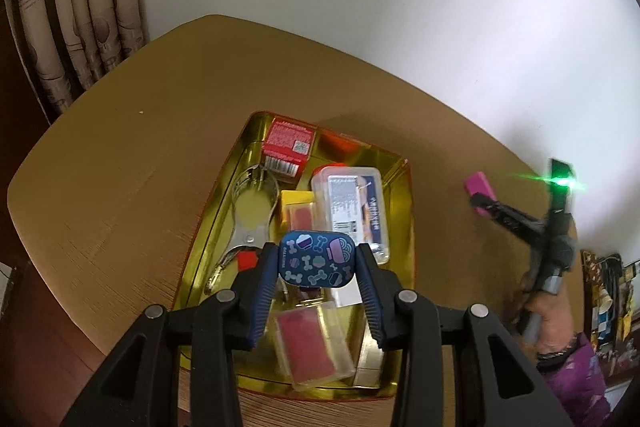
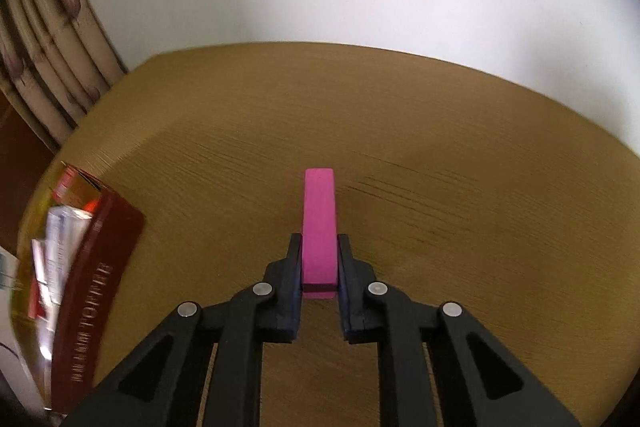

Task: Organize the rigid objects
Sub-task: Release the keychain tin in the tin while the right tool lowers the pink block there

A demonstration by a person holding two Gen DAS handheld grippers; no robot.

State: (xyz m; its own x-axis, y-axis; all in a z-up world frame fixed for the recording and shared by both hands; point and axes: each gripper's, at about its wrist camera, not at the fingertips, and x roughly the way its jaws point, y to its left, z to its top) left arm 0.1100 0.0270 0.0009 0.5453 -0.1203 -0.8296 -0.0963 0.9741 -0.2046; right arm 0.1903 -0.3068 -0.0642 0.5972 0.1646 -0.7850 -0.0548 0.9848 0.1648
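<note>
Between our left gripper's [image 1: 316,263] fingers sat a blue case [image 1: 316,259] printed with bones and bowls, held at frame centre over the gold tin [image 1: 224,195]. Our right gripper [image 2: 319,259] clamped a pink block [image 2: 319,223] at centre frame over the table [image 2: 440,155]. Tin lettering was unreadable.

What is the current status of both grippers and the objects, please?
Left gripper shut on blue patterned case over gold tin tray. Right gripper shut on pink rectangular block above wooden table. Nothing obstructing.
</note>
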